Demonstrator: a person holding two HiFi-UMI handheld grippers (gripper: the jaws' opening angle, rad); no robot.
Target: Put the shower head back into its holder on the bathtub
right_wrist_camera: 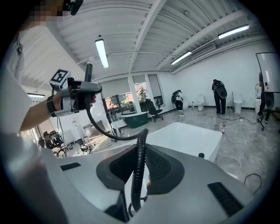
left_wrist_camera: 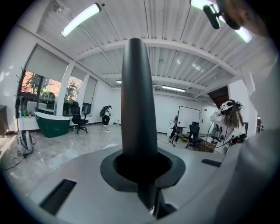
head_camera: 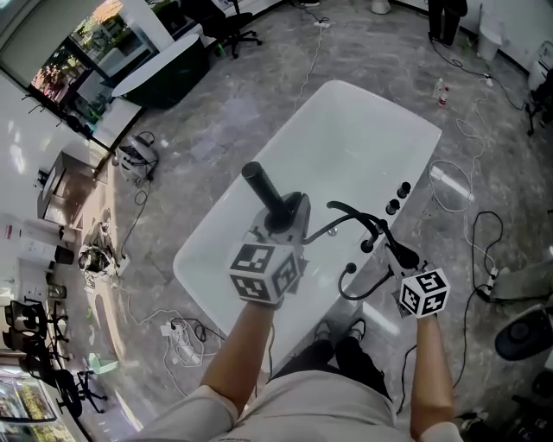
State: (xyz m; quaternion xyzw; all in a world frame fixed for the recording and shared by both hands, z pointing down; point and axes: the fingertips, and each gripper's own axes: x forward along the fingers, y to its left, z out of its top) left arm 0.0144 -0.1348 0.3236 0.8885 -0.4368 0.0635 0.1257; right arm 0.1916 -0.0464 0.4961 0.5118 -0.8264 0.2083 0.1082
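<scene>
The left tongs clamp the black shower head by its handle. They hold it tilted in the air over the near end of the white tub. The right tongs are closed on the ribbed hose, which curves across to the shower head. Black knobs sit on the tub's rim, apart from both.

Office chair, floor cables, green tub
</scene>
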